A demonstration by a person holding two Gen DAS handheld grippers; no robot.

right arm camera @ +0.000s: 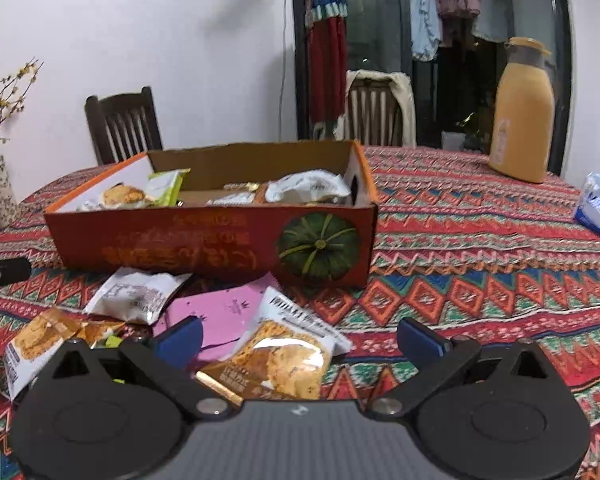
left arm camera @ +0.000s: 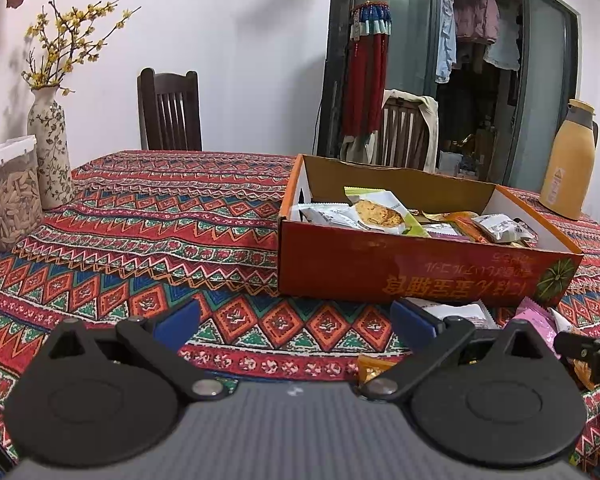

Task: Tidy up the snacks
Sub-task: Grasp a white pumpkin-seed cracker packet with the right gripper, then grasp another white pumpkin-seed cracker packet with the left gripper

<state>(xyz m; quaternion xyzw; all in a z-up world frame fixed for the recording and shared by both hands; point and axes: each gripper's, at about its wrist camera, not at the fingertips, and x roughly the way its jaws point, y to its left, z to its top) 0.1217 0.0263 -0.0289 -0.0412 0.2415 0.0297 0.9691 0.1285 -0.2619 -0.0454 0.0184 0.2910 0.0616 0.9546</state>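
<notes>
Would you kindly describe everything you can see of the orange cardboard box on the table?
The orange cardboard box is a shallow, open-topped carton lying flat on the patterned tablecloth. Its outside is orange-red with yellow lettering that reads upside down and a green pumpkin picture near one end; the inner walls are white and plain brown. One short end has a dark cut-out hole. Wrapped snacks lie inside. More packets lie on the cloth against its front wall. Neither gripper touches it.

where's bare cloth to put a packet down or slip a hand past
Free: the tablecloth between the vase and box, and from the box to the flask. Crowded: the box front, where loose packets overlap.
</notes>
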